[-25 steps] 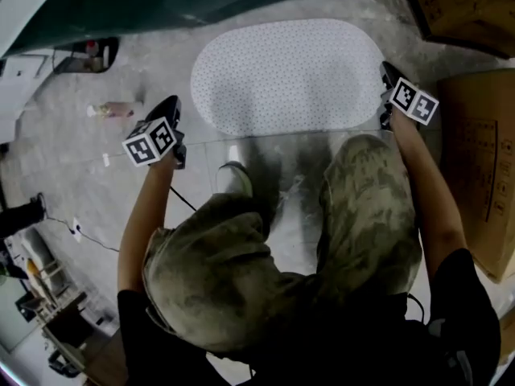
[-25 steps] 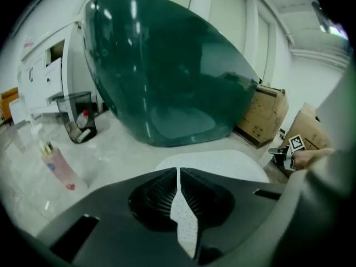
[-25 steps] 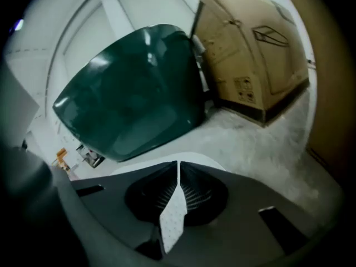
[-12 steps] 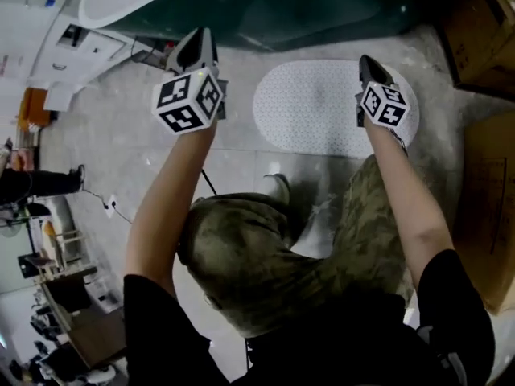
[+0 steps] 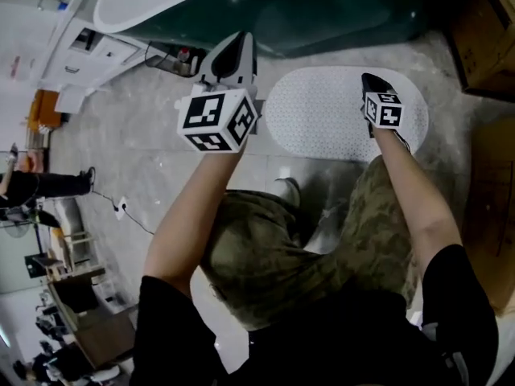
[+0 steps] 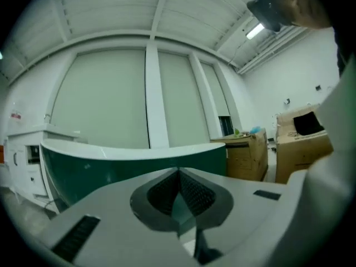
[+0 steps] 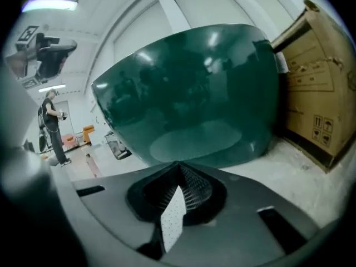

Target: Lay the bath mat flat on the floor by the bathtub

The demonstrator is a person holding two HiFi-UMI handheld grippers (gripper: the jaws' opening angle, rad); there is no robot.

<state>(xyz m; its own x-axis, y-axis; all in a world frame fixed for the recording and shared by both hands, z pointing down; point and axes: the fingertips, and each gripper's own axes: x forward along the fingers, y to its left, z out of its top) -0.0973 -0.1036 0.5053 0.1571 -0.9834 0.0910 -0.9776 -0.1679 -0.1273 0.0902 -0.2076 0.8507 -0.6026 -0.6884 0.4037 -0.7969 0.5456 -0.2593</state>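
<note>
The white dotted oval bath mat (image 5: 330,111) lies flat on the grey floor, right beside the dark green bathtub (image 5: 322,14). My left gripper (image 5: 233,47) is raised high off the mat's left end, level, facing the tub (image 6: 111,163). Its jaws meet at the tips (image 6: 178,171) with nothing between them. My right gripper (image 5: 372,80) hovers over the mat's right end, tilted down at the tub wall (image 7: 194,93). Its jaws (image 7: 179,164) are shut too. A sliver of mat (image 7: 173,216) shows through the slot behind the tips, not pinched.
Cardboard boxes stand at the right (image 5: 483,30) and lower right (image 5: 495,207). The person's camouflage-trousered knees (image 5: 273,248) crouch just in front of the mat. A white cabinet (image 5: 88,55) stands left of the tub, a cable and plug (image 5: 121,209) lie on the floor, and another person (image 5: 32,185) stands far left.
Both grippers have come up off the floor beside the mat's ends. The left one rose a lot and swung toward the tub. The right one moved in over the mat's right end.
</note>
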